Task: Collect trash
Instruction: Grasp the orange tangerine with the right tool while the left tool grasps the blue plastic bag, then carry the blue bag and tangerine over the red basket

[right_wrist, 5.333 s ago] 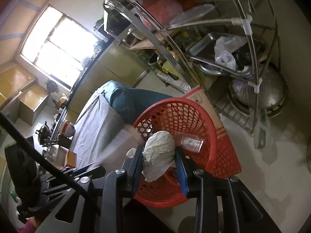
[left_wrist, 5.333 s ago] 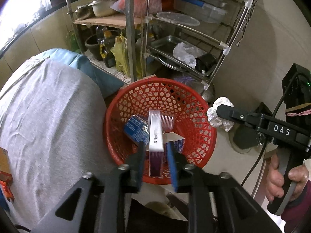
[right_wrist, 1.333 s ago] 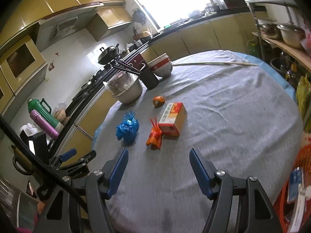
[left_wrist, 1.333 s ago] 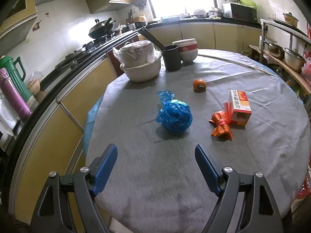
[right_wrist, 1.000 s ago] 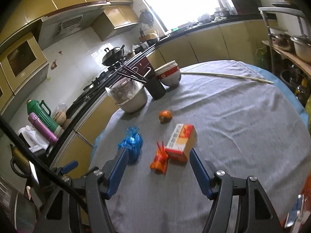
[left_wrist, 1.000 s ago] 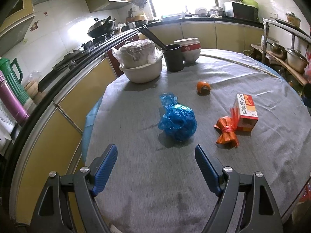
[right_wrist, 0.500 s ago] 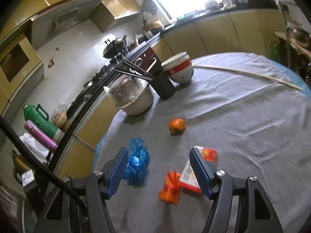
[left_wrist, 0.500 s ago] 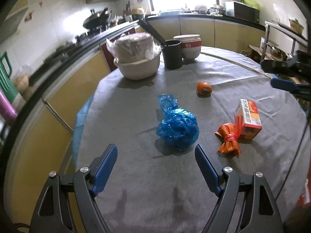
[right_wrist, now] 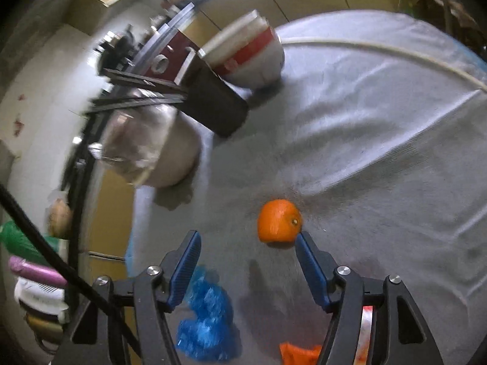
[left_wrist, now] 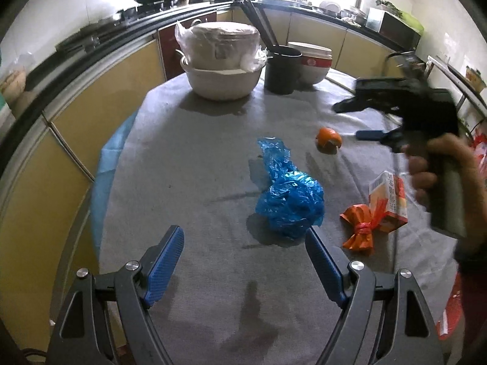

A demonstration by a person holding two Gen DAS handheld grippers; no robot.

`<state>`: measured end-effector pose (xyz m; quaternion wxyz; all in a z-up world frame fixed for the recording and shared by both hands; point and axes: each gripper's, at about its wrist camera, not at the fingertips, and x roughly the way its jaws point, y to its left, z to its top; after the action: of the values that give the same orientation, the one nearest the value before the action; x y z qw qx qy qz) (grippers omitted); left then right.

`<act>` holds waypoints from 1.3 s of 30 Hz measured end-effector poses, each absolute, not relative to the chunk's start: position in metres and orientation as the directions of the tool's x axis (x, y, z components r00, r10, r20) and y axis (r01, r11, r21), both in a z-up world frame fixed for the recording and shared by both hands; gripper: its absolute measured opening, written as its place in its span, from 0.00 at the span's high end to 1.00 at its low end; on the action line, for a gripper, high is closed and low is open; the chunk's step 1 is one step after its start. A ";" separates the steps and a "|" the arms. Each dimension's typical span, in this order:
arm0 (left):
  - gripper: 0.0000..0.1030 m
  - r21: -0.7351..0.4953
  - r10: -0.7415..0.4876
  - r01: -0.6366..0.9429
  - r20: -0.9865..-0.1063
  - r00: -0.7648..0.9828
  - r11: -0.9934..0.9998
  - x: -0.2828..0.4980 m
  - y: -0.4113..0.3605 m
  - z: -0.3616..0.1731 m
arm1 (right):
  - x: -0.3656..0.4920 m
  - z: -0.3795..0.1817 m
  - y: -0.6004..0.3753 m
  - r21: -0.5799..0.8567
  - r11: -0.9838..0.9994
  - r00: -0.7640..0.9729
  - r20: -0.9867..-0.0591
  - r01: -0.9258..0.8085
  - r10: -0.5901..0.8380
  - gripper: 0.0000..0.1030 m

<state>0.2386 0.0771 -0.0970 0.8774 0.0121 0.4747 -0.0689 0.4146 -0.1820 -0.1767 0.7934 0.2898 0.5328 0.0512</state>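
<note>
A crumpled blue plastic bag (left_wrist: 289, 194) lies on the grey-clothed round table (left_wrist: 197, 158), just beyond my open, empty left gripper (left_wrist: 243, 258). To its right lie an orange tied wrapper (left_wrist: 360, 228), a small orange-and-white carton (left_wrist: 391, 197) and an orange peel (left_wrist: 328, 140). My right gripper (right_wrist: 246, 261) is open and empty above the table, with the orange peel (right_wrist: 278, 220) just ahead near its right finger. In the left wrist view the right gripper (left_wrist: 362, 121) hovers near the peel. The blue bag (right_wrist: 207, 325) and orange wrapper (right_wrist: 298, 354) show below the right gripper.
At the table's far side stand a big white pot wrapped in plastic (left_wrist: 223, 64), a black cup with chopsticks (left_wrist: 281, 68) and stacked red-banded bowls (left_wrist: 310, 60). Yellow cabinets and a counter (left_wrist: 100, 70) curve behind. A stick (right_wrist: 380, 51) lies across the cloth.
Both grippers have moved forward over the table. The right gripper has swung in toward the orange peel, passing over the carton and wrapper. Both stay open.
</note>
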 end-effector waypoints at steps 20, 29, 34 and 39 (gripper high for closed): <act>0.20 -0.219 -0.275 0.169 -0.820 0.503 0.961 0.268 0.066 -0.100 | 0.393 -0.168 -0.165 0.352 0.930 0.471 -0.842 0.110 0.263 0.70; 0.20 -0.239 -0.294 0.177 -0.849 0.439 0.955 0.304 0.032 -0.134 | 0.287 -0.107 -0.207 0.425 0.905 0.616 -0.719 0.023 0.322 0.70; 0.56 -0.294 -0.332 0.154 -0.850 0.408 0.943 0.306 0.034 -0.151 | 0.227 -0.101 -0.233 0.433 0.901 0.652 -0.690 0.027 0.313 0.70; 0.75 -0.264 -0.302 0.147 -0.843 0.445 0.953 0.291 0.034 -0.143 | 0.176 -0.097 -0.248 0.437 0.899 0.686 -0.663 0.027 0.302 0.70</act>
<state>0.2912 0.0336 -0.1430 0.8467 -0.0762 0.5097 -0.1324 0.1764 -0.2483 -0.0974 0.8934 0.2112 0.3890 0.0769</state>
